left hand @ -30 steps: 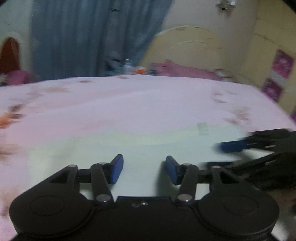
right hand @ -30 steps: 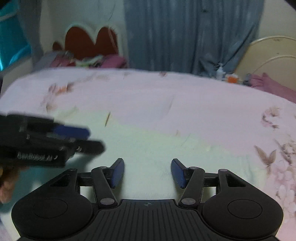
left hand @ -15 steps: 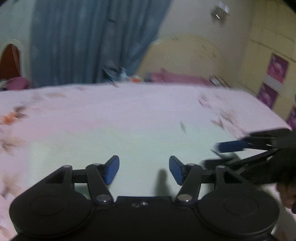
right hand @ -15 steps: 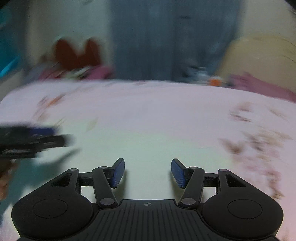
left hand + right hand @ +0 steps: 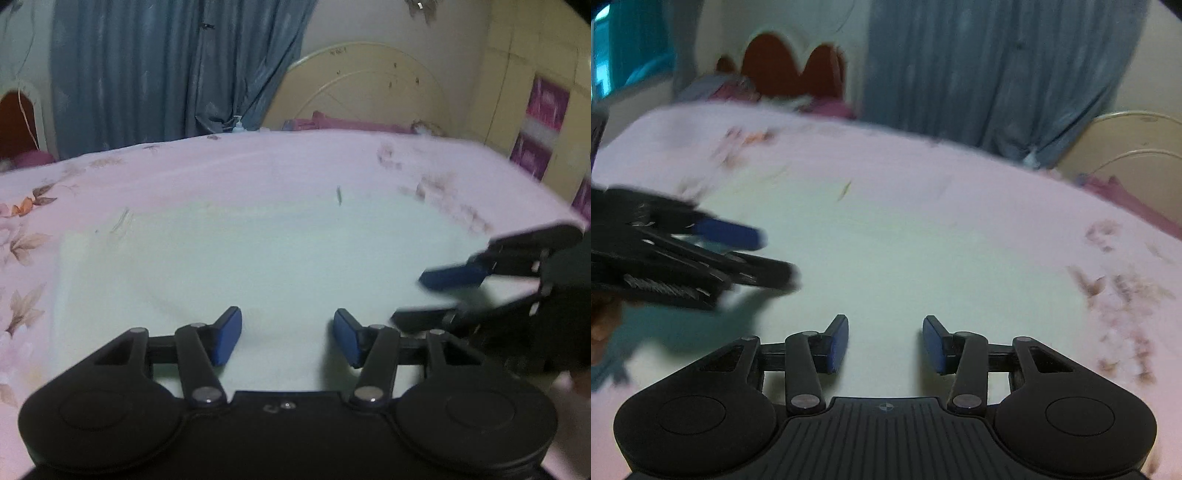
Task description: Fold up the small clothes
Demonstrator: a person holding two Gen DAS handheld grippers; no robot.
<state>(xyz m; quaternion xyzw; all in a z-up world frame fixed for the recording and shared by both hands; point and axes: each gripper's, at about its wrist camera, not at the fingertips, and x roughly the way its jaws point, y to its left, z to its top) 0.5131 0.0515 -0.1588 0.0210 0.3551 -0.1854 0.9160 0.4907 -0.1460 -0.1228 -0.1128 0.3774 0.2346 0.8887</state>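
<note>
A pale, whitish cloth (image 5: 277, 251) lies spread flat on the pink floral bed sheet (image 5: 258, 166). My left gripper (image 5: 287, 321) hovers low over the cloth's near part; its jaws are closing and nothing is between the blue pads. To its right, the right gripper (image 5: 412, 297) reaches in over the cloth, blurred. In the right wrist view the same cloth (image 5: 923, 258) fills the middle. My right gripper (image 5: 885, 325) is above it, jaws closing with nothing between them. The left gripper (image 5: 777, 256) shows at the left there, with a hand (image 5: 602, 325) behind it.
A blue curtain (image 5: 166, 74) and a cream headboard (image 5: 362, 85) stand beyond the bed, with pink bedding (image 5: 351, 123) at its foot. A red heart-shaped headboard (image 5: 790, 70) is at the far left. Cupboards (image 5: 535, 92) line the right wall.
Both cameras have swung sideways over the cloth, so the room behind has shifted. The right gripper's pads stand closer together than before. Each gripper looks larger and nearer in the other's view.
</note>
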